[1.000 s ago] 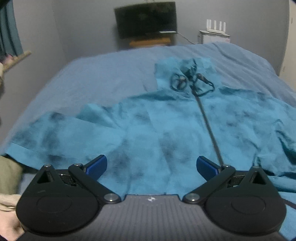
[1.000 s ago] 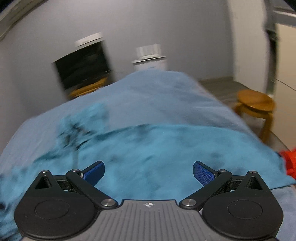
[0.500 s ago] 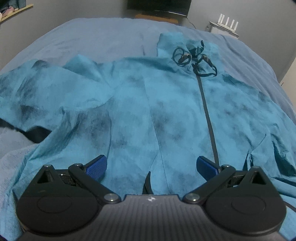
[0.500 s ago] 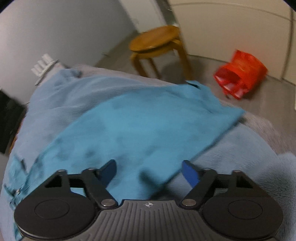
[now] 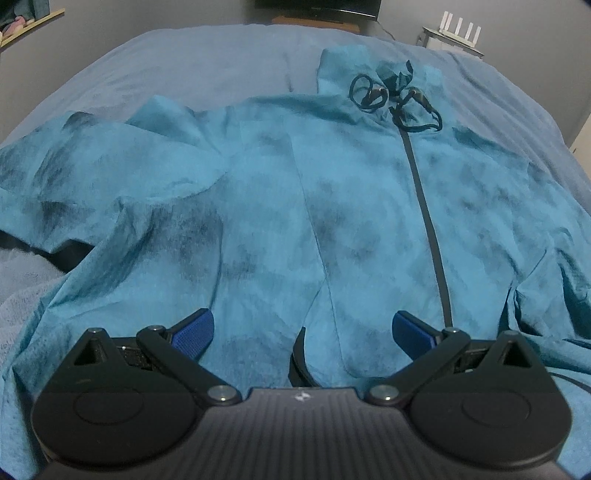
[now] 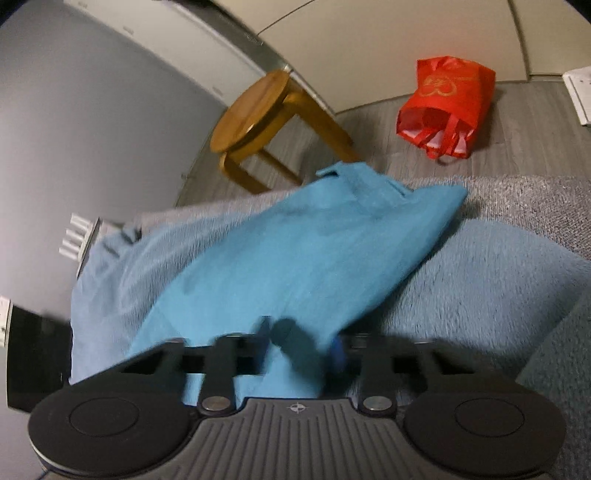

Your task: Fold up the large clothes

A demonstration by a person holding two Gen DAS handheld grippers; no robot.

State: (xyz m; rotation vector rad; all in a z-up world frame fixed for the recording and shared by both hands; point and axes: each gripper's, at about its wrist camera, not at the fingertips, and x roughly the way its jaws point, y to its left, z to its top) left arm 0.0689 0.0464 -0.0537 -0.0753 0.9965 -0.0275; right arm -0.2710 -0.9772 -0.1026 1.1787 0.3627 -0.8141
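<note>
A large teal zip-up hooded jacket (image 5: 332, 206) with dark blotches lies spread front-up on the bed, hood and black drawstrings (image 5: 395, 99) at the far end. My left gripper (image 5: 303, 326) is open and empty, hovering over the jacket's hem near the zipper (image 5: 428, 221). In the right wrist view, the jacket's right sleeve (image 6: 295, 258) stretches toward the bed's edge, cuff at the far end. My right gripper (image 6: 301, 343) has its blue pads drawn close on a fold of that sleeve; the fingers are blurred.
The jacket lies on a blue-grey bedspread (image 5: 184, 62). Beside the bed stand a round wooden stool (image 6: 258, 107) and a red bag (image 6: 447, 107) on the grey floor. A TV and a white router (image 5: 458, 27) stand beyond the bed's far end.
The right gripper swung to the jacket's right sleeve and closed from wide open onto its fabric. The left gripper moved slightly closer over the jacket's hem and stayed open.
</note>
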